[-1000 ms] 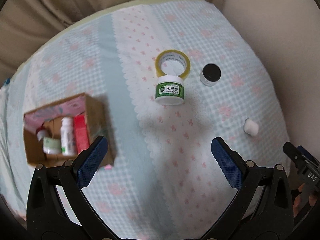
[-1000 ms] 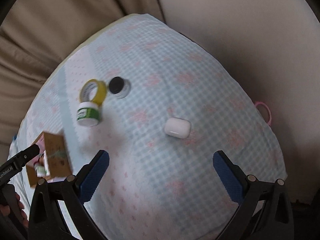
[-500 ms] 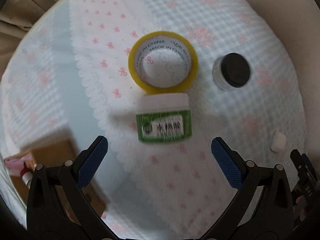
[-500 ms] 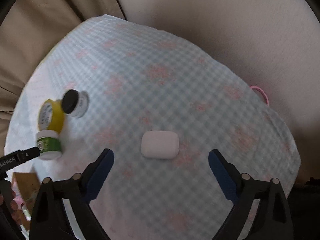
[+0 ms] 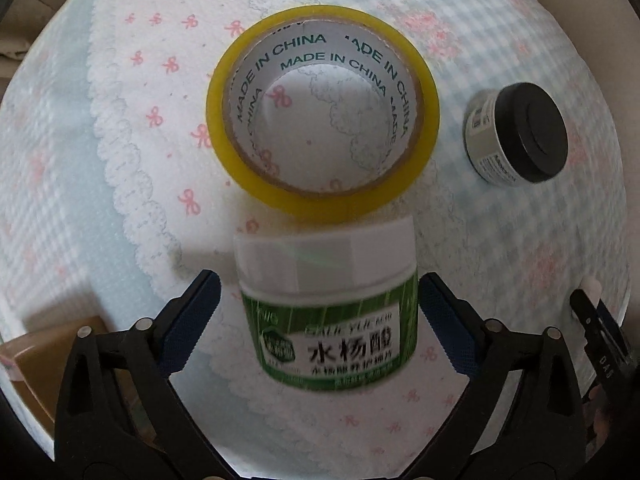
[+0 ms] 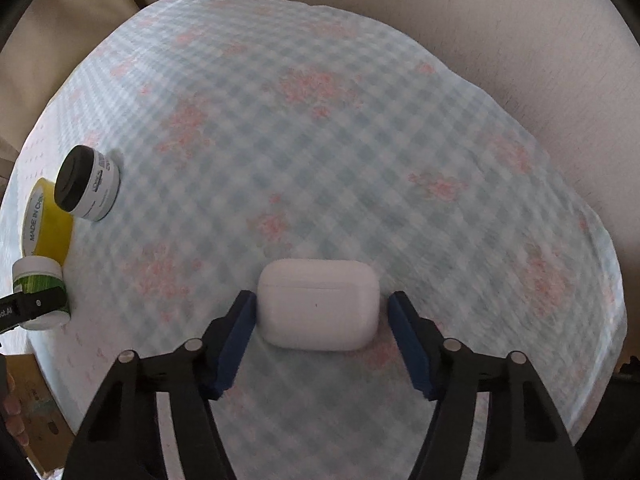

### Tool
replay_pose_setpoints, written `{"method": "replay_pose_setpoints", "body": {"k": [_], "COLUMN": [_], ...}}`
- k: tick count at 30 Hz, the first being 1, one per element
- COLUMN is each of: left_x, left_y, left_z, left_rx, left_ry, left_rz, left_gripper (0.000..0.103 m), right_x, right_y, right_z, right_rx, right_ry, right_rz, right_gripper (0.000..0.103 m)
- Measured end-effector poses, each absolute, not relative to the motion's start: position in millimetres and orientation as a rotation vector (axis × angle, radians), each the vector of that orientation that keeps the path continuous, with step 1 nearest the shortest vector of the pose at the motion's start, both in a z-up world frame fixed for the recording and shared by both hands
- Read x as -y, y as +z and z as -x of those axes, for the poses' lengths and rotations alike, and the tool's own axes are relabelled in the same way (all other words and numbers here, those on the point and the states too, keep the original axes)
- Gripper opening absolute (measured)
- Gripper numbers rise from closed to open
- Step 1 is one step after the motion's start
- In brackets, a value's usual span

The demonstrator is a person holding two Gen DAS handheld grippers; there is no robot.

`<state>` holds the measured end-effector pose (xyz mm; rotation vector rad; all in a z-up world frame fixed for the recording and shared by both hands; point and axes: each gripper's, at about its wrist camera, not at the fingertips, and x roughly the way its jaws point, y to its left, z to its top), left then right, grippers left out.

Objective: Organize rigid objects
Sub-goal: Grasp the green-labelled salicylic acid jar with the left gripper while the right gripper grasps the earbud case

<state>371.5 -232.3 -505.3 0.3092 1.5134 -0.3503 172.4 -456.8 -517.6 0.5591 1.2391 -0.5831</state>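
Note:
My left gripper [image 5: 320, 320] is open, its blue pads on either side of a green-labelled white jar [image 5: 326, 304] that stands on the cloth, with small gaps on both sides. A yellow tape roll [image 5: 324, 120] lies just beyond the jar, and a black-lidded jar [image 5: 516, 134] sits to the right. My right gripper [image 6: 322, 332] is open around a white earbud case [image 6: 318, 310]; the left pad is almost touching it, the right pad is apart. The right wrist view also shows the green jar [image 6: 38, 292], the tape roll [image 6: 48, 220] and the black-lidded jar [image 6: 86, 184].
A cardboard box [image 5: 52, 340] sits at the lower left, mostly hidden behind my left gripper; its corner shows in the right wrist view [image 6: 36, 412]. The checked floral cloth [image 6: 360, 160] covers a rounded cushion. Beige upholstery [image 6: 480, 20] rises behind it.
Both grippers have moved forward and down. The left one now straddles the green jar. The right one has narrowed and now straddles the earbud case.

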Motion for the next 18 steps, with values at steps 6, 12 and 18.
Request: {"method": "replay_pose_setpoints", "body": {"k": [6,12,18], "left_x": [228.6,232.3,228.2], "left_y": [-514.1,-509.5,-489.3], "left_z": [-383.0,-379.0,-353.0], "left_rx": [-1.562,-1.54,-1.499], "left_ry": [-0.354,-0.351,-0.36], "left_rz": [-0.233,-0.246,-0.252], "left_gripper": [0.069,0.069,0.069], "right_x": [460.2,461.1,462.3], "right_y": [-520.1,-514.1,-497.4], "right_z": [-178.0,-176.2,-157.5], "right_rx": [-1.241,-1.226,-1.194], "right_ry": [-0.576,-0.559,-0.553], "right_rz": [-0.57,-0.587,-0.59], "right_gripper": [0.056,0.056,0.056]}}
